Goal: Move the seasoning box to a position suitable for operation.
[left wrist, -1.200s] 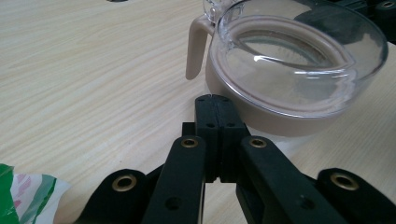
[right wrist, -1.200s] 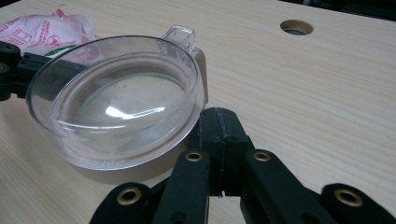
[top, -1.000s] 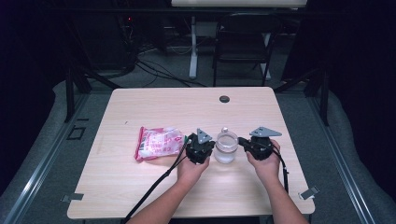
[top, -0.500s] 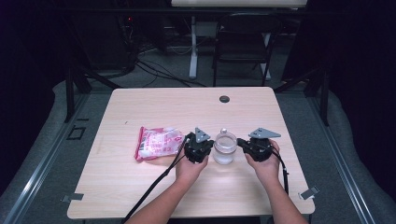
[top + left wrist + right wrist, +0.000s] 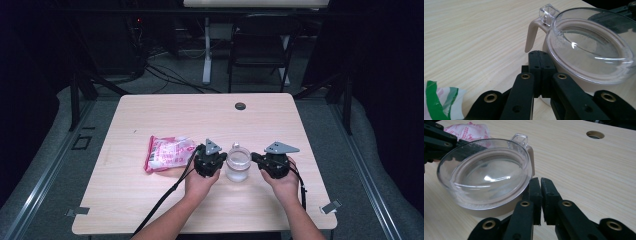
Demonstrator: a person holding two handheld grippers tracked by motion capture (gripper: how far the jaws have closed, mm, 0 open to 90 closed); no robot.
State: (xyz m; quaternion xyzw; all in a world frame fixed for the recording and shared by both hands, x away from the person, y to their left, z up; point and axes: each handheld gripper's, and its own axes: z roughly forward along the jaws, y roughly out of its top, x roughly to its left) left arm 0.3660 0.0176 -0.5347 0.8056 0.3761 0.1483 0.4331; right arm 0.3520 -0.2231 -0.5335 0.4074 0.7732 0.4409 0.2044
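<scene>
— How are the hands placed?
— Both rest low on the table (image 5: 150, 120), the left gripper (image 5: 216, 161) and right gripper (image 5: 256, 158) pointing inward, jaws together and empty.
— And the jug (image 5: 238, 163)?
— Upright between them, lid on.

1 lidded container (image 5: 238, 163), 1 pink packet (image 5: 167, 152), 2 grippers (image 5: 209, 161)

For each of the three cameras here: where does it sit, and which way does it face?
High view: above the person's side, facing forward and down on the table; forearms, left gripper and right gripper show.
Left gripper view: along its shut jaws at the lidded container.
Right gripper view: along its near-shut jaws at it.
All share the container; the pink packet too.
</scene>
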